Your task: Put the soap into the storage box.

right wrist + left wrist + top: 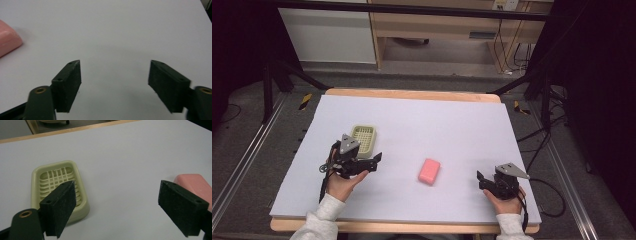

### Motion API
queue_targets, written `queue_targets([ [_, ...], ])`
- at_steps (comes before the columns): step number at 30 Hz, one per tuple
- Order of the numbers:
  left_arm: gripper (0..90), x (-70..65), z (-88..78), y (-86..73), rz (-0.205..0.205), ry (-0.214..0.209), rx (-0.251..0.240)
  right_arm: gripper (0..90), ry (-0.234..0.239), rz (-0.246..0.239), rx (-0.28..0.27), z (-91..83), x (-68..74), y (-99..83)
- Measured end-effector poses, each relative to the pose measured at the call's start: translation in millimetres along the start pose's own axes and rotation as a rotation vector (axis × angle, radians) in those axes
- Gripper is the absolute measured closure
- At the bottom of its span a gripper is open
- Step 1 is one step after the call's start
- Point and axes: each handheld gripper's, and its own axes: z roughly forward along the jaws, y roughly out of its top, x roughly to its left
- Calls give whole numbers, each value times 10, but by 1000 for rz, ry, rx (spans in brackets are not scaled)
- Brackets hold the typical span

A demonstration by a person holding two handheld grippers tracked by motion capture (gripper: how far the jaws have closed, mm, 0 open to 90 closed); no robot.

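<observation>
A pink bar of soap (429, 171) lies flat on the white tabletop (437, 120), near the middle front. A pale green soap dish (363, 136) with a slotted floor sits empty to its left. My left gripper (373, 162) hovers just in front of the dish, jaws pointing right toward the soap. In the left gripper view the gripper (117, 202) is open, with the dish (83, 192) behind the left jaw and the soap (197, 186) behind the right one. My right gripper (482, 181) is open at the front right, right of the soap. Its own view shows the gripper (115, 82) over bare table, with the soap (7, 37) at the left edge.
The white board rests on a wooden table whose edge (412, 94) shows at the back. Black frame legs (267, 90) stand on the floor at both back corners. Cables (547, 195) trail off the right side. A wooden cabinet (437, 25) stands beyond the table.
</observation>
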Motion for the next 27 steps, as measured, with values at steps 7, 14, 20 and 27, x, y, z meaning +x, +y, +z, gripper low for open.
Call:
queue_targets([
  [7, 147, -154, 76, 76, 22, -23, -4, 266, -14, 3, -2, 0, -17, -4],
  [14, 152, -287, 150, 120, 54, -37, 12, 281, -3, 11, -2, -10, -32, 5],
  [20, 153, -370, 203, 136, 59, -48, 27, 276, 1, 24, -6, -19, -35, 10],
  [27, 154, -497, 285, 144, 63, -77, 49, 279, 7, 18, -7, -15, -15, 16],
])
